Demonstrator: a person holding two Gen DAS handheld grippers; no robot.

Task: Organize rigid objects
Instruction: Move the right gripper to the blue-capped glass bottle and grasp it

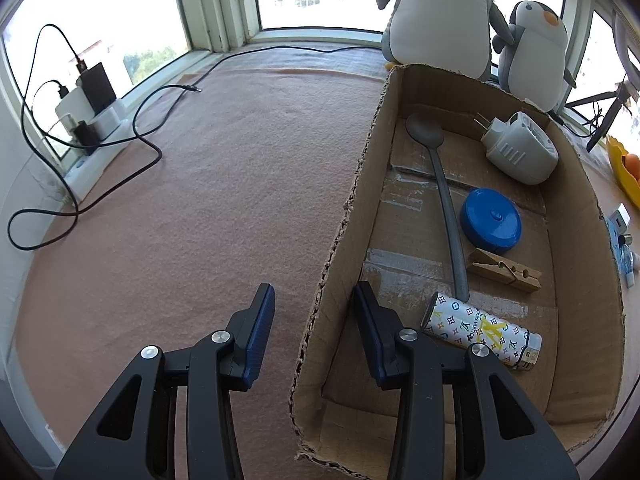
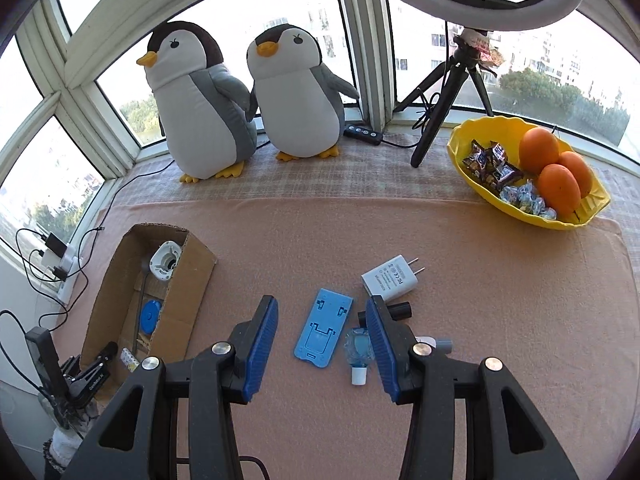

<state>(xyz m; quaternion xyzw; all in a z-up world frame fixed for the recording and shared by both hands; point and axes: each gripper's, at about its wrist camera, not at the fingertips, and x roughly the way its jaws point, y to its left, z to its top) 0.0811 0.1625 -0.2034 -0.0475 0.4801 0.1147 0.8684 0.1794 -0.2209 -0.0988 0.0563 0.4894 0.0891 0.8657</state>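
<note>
A cardboard box (image 1: 344, 240) holds a grey spoon (image 1: 440, 184), a white plug adapter (image 1: 520, 152), a blue round case (image 1: 491, 219), a wooden clothespin (image 1: 506, 270) and a patterned lighter (image 1: 480, 330). My left gripper (image 1: 314, 292) straddles the box's left wall with its jaws apart, the pads not pressing on the cardboard. My right gripper (image 2: 322, 304) is open and empty above the pink cloth. Beyond it lie a blue phone stand (image 2: 323, 328), a white charger (image 2: 390, 278), a small blue bottle (image 2: 359, 350) and a black cylinder (image 2: 400, 311), the last two partly hidden by the right finger.
Two plush penguins (image 2: 288, 96) stand at the window. A yellow bowl (image 2: 500, 200) with oranges and sweets sits at the back right, a black tripod (image 2: 440, 96) beside it. A power strip (image 1: 96, 132) with loose cables lies at the left edge.
</note>
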